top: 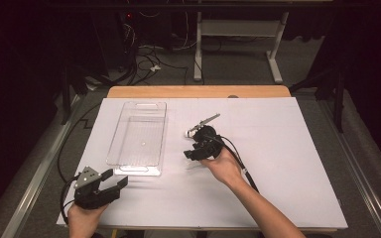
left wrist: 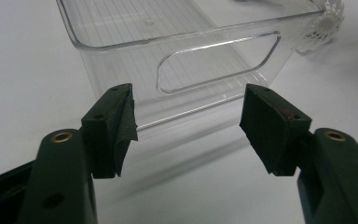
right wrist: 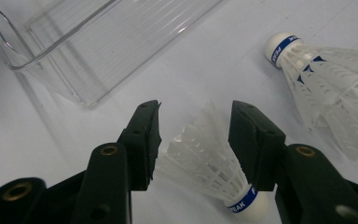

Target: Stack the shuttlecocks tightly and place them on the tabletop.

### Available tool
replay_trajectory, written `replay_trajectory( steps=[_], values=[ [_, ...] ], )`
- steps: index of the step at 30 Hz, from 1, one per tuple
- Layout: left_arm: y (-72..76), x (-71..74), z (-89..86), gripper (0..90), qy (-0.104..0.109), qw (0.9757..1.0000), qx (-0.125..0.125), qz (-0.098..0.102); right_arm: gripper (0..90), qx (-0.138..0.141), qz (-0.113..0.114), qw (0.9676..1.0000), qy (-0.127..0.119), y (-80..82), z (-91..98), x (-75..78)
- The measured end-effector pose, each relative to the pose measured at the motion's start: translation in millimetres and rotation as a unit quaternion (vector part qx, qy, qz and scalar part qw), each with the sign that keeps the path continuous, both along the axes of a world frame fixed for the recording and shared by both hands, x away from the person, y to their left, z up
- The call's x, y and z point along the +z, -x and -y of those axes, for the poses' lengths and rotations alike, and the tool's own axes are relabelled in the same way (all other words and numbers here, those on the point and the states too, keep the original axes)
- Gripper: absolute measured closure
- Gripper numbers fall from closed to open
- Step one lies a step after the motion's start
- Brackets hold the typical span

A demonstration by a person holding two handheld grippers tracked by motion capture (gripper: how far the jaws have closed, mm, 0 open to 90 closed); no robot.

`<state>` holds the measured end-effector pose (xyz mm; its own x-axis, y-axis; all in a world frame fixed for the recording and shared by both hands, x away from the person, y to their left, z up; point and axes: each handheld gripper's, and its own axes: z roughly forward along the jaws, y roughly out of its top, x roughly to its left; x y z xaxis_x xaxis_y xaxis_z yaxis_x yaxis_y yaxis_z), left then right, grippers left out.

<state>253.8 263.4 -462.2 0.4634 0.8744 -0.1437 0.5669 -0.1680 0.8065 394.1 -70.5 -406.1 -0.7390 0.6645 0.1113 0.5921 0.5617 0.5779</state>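
A person worked at a white-covered table [top: 287,163] with a two-jaw gripper in each hand. The right gripper [right wrist: 193,140], near the table's middle in the high view [top: 198,146], stood over a white feathered shuttlecock [right wrist: 209,163] lying on its side, its blue-banded cork base toward the camera and its feather skirt fanned out between the black jaws. The jaws were partway apart; the left pad sat at the edge of the feathers, but whether either pad pressed them could not be told from the right gripper view. A second shuttlecock [right wrist: 326,79] lay just beyond to the right, apart from the first, its cork tip pointing away from the gripper. A clear plastic bin [top: 139,136] rested lengthwise on the left half of the table, nothing visible inside it. The left gripper [top: 106,184], held low at the table's near-left corner, faced the bin's near end wall with its cut-out handle [left wrist: 219,60]; its jaws were spread wide with nothing between them.
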Motion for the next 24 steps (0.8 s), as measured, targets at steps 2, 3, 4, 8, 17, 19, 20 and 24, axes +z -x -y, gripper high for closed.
replay_trajectory(
  steps=[2, 3, 4, 8, 17, 19, 20, 24],
  values=[
    [0.0, 0.0, 0.0, 36.3, 0.000, 1.0000, 0.000, 0.000, 53.2, 0.001, -0.003, 1.0000, 0.006, -1.4, -2.7, -1.1],
    [0.0, 0.0, 0.0, 36.3, 0.000, 1.0000, 0.000, 0.000, 53.1, -0.001, -0.005, 1.0000, 0.008, -2.2, -4.2, -1.7],
    [0.0, 0.0, 0.1, 36.3, 0.000, 1.0000, -0.001, 0.000, 53.1, -0.002, -0.007, 0.9999, 0.012, -3.0, -5.2, -2.2],
    [0.1, 0.0, 0.0, 36.3, 0.000, 1.0000, -0.001, 0.000, 53.0, -0.004, -0.013, 0.9997, 0.021, -5.9, -7.9, -4.4],
    [0.0, 0.0, 0.1, 36.3, 0.000, 1.0000, -0.001, 0.000, 58.2, -0.006, -0.024, 0.9990, 0.038, -9.4, -8.7, -9.1],
    [-0.1, 0.0, 0.2, 36.3, 0.000, 1.0000, -0.001, 0.000, 62.1, -0.004, -0.022, 0.9989, 0.041, -9.0, -8.8, -8.3],
    [-0.1, 0.0, 0.2, 36.3, 0.000, 1.0000, -0.001, 0.000, 64.1, -0.003, -0.021, 0.9989, 0.043, -8.7, -8.8, -8.0],
    [0.0, 0.0, 0.2, 36.3, 0.000, 1.0000, -0.001, 0.000, 70.8, -0.001, -0.021, 0.9986, 0.048, -7.4, -8.9, -6.7]
  ],
)
